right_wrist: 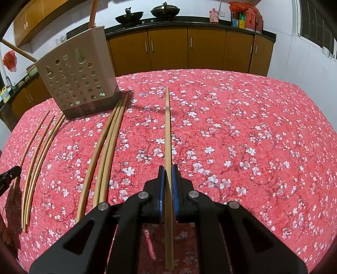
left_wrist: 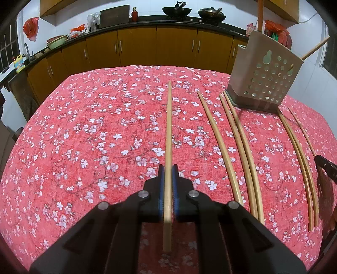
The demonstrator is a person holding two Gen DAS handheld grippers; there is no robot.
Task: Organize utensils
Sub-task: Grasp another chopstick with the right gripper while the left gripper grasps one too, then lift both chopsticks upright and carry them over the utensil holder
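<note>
My left gripper [left_wrist: 167, 168] is shut on a wooden chopstick [left_wrist: 169, 126] that points forward over the red floral tablecloth [left_wrist: 94, 126]. My right gripper [right_wrist: 167, 168] is shut on another wooden chopstick [right_wrist: 167, 126], also pointing forward. Several loose chopsticks [left_wrist: 242, 143] lie on the cloth right of the left gripper; they also show in the right wrist view [right_wrist: 109, 143], left of the right gripper. A beige perforated utensil holder [left_wrist: 265, 78] stands beyond them, with two wooden handles sticking out; it also shows in the right wrist view [right_wrist: 78, 78].
Yellow kitchen cabinets [left_wrist: 158, 46] under a dark counter run behind the table, with woks [left_wrist: 177, 9] on the stove. The other gripper's tip shows at the right edge of the left wrist view [left_wrist: 326, 168] and at the left edge of the right wrist view [right_wrist: 8, 175].
</note>
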